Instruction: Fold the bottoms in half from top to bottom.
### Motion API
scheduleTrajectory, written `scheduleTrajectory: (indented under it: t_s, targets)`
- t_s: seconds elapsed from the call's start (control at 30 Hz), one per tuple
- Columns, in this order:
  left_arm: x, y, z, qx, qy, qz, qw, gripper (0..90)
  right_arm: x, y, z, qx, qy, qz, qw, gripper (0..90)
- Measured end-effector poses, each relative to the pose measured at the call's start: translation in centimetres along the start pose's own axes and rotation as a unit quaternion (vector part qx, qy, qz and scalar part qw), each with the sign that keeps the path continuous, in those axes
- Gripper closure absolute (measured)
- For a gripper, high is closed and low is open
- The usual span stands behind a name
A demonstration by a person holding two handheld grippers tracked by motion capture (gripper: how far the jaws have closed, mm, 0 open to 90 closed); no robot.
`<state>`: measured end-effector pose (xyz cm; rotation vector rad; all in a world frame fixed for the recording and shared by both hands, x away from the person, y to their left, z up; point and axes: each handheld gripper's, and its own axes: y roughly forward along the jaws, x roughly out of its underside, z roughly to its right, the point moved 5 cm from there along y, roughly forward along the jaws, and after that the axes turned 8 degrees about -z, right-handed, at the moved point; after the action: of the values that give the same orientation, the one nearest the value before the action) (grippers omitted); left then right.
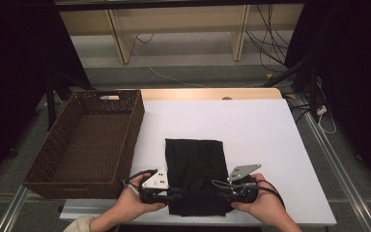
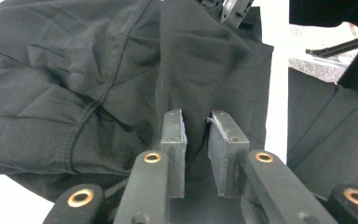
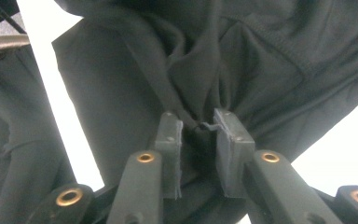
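1. We hold the folded black fabric garment (image 1: 195, 174) at its near edge on the white table top (image 1: 265, 140), probably to fold it or lift it toward the brown woven basket (image 1: 63, 179) at left.
2. Our left gripper (image 2: 196, 119) has its jaws slightly parted, with cloth bunched between them and no firm clamp.
3. Our right gripper (image 3: 198, 122) is likewise slightly apart around a cloth fold.
4. What kind of garment it is stays hard to tell, and its near hem is hidden by our hands.
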<state>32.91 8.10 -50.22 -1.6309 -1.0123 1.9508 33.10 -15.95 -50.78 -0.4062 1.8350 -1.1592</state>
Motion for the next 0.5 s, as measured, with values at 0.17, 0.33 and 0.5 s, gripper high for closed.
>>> scheduleTrajectory:
  t_s: [0.17,0.33,0.5]
  targets:
    - [0.3,-0.2,0.2,-0.001,0.000,-0.001,1.0000,75.2,0.4,-0.3,0.1,0.000,0.001,-0.007,1.0000,70.5]
    - [0.3,-0.8,0.0,-0.010,-0.009,0.005,0.9999,74.8,0.7,-1.0,0.5,0.004,0.007,-0.012,0.9999,68.5]
    - [0.1,-1.3,-0.6,-0.024,-0.024,0.020,0.9992,73.8,0.9,-1.9,1.5,0.024,0.031,0.005,0.9992,67.8]
